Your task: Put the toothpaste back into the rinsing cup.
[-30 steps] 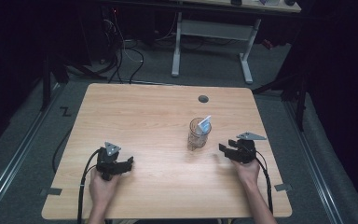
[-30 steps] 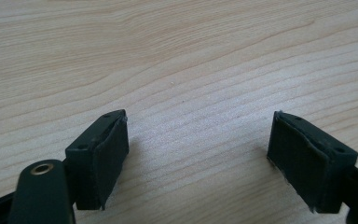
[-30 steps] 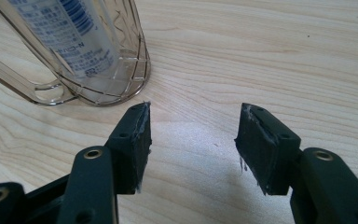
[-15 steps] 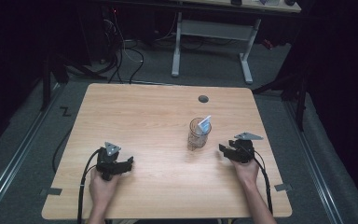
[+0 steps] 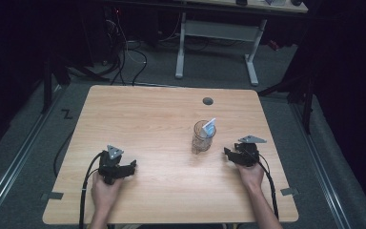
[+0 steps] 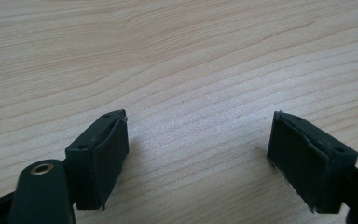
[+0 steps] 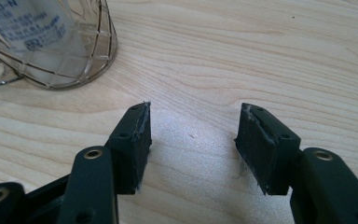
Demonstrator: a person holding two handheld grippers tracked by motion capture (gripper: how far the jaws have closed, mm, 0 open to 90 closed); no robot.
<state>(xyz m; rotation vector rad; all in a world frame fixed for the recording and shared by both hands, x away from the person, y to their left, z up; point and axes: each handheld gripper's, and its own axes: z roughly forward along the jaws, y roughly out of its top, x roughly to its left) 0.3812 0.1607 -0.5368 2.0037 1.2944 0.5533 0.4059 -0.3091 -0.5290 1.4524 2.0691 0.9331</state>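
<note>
Nothing is grasped yet: your right gripper (image 5: 228,155) rests near the glass (image 5: 202,138), just to its right, jaws wide and empty. Your left gripper (image 5: 124,168) sits far left, jaws wide. Reaching the glass remains.

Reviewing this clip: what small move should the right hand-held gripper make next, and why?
Probably ease the right hand-held gripper toward the glass cup. Its jaws stand open with nothing between them, and the cup, with a white packet inside, sits just beyond them, untouched.
</note>
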